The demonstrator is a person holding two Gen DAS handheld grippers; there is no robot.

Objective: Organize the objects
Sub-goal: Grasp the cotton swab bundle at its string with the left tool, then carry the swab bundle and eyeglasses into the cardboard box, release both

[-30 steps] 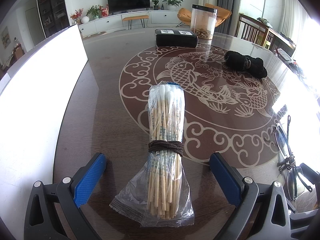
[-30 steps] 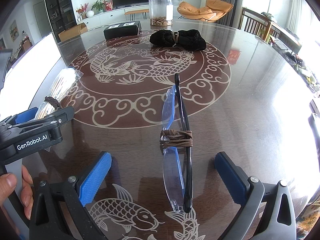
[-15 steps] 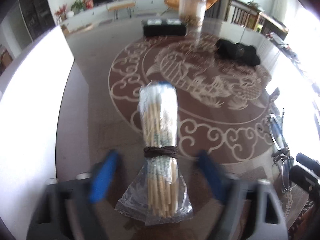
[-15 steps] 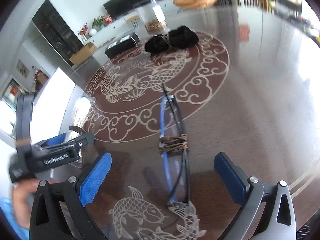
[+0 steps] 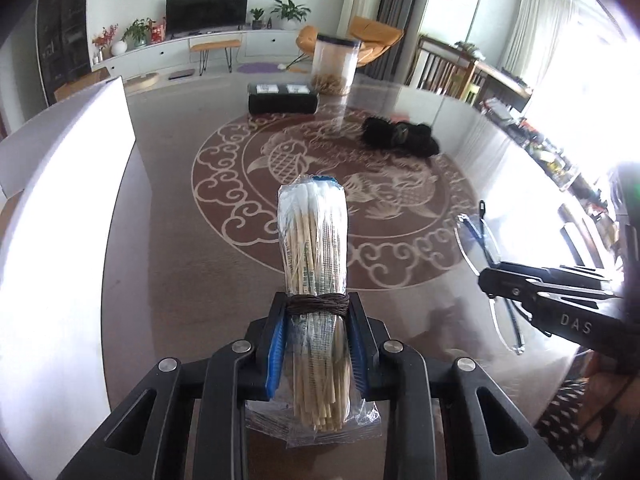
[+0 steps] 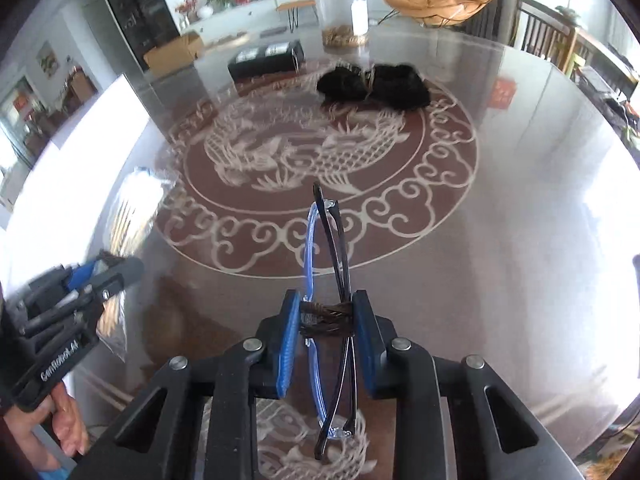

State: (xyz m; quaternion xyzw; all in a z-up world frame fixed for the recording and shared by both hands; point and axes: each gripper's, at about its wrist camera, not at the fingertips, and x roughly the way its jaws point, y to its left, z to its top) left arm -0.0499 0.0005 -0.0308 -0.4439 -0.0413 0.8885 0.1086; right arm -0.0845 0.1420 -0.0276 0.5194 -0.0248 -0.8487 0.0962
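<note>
A bag of cotton swabs (image 5: 314, 280), tied with brown string, is held in my left gripper (image 5: 316, 322), which is shut on it at the string and lifts it above the table. A folded pair of glasses (image 6: 330, 280) with blue and black frames, also tied with brown string, is held in my right gripper (image 6: 326, 320), shut on it at the string and raised. The glasses also show in the left wrist view (image 5: 486, 264), and the swab bag in the right wrist view (image 6: 132, 216). A black tied bundle (image 6: 374, 86) lies on the far part of the round table (image 6: 520, 184).
A black box (image 5: 283, 98) and a clear jar (image 5: 335, 66) stand at the table's far edge. A white board (image 5: 60, 208) lies along the left side. The dark table has a fish pattern in its middle. Chairs and a TV cabinet stand beyond.
Both grippers have closed, the left on the swab bag and the right on the glasses, and both objects have come up off the table.
</note>
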